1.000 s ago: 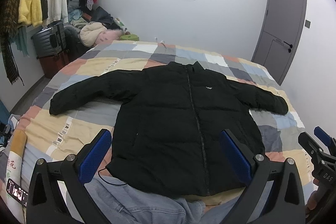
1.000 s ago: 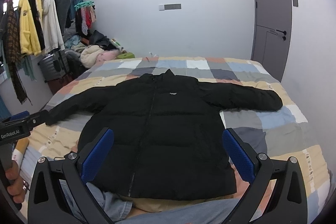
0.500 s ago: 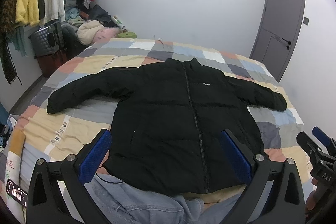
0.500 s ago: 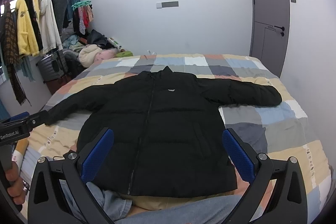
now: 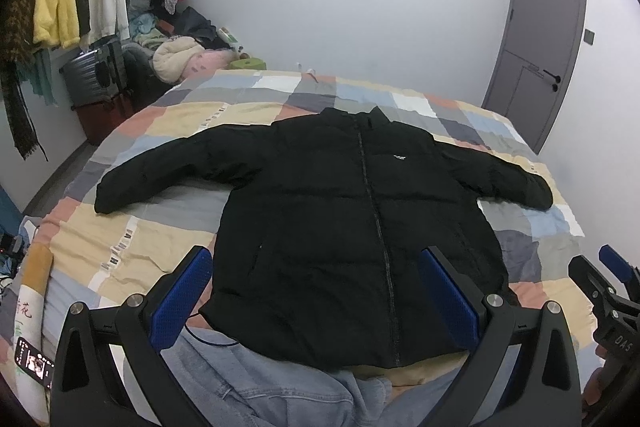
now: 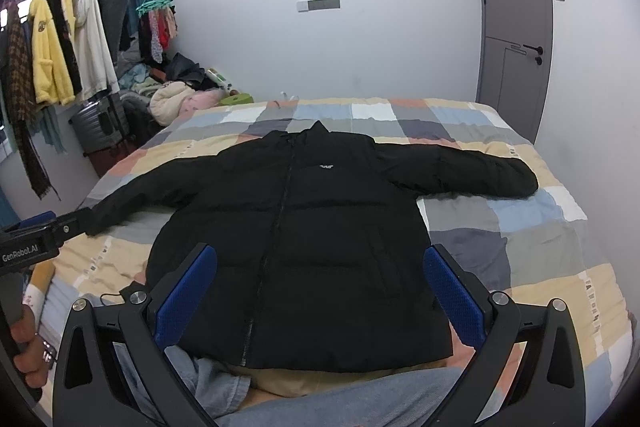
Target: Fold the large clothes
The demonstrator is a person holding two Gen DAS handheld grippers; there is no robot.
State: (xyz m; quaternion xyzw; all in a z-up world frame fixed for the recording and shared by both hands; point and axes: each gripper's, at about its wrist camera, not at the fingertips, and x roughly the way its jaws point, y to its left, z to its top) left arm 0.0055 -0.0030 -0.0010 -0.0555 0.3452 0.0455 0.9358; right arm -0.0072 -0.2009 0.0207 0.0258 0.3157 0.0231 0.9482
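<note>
jacket: we see the black jacket (image 5: pixel 344 227) lying face up on the bed (image 5: pixel 132 239), zipped, collar toward the far wall, hem at the near edge, right in front of us.
sleeves: both are spread out to the sides, left sleeve (image 5: pixel 160 171) and right sleeve (image 6: pixel 472 171) flat on the bedding; we judge it is laid open like this so each sleeve can be folded in over the body.
left gripper: we hold the left gripper (image 5: pixel 316 291) above the hem, jaws wide apart, nothing between them, not touching fabric.
right gripper: the right gripper (image 6: pixel 320 287) is likewise over the lower front, jaws wide apart and empty.
why held so: both sit back at the near edge, side by side, facing the whole garment; we read this as lining up before the first grab.
stage: no fold is made yet; the task is at its very start.
jeans: pale denim (image 5: pixel 256 383) lies under the hem at the near edge, partly covered by the jacket.
risk: puffy padding may spring back once folded, we judge.
</note>
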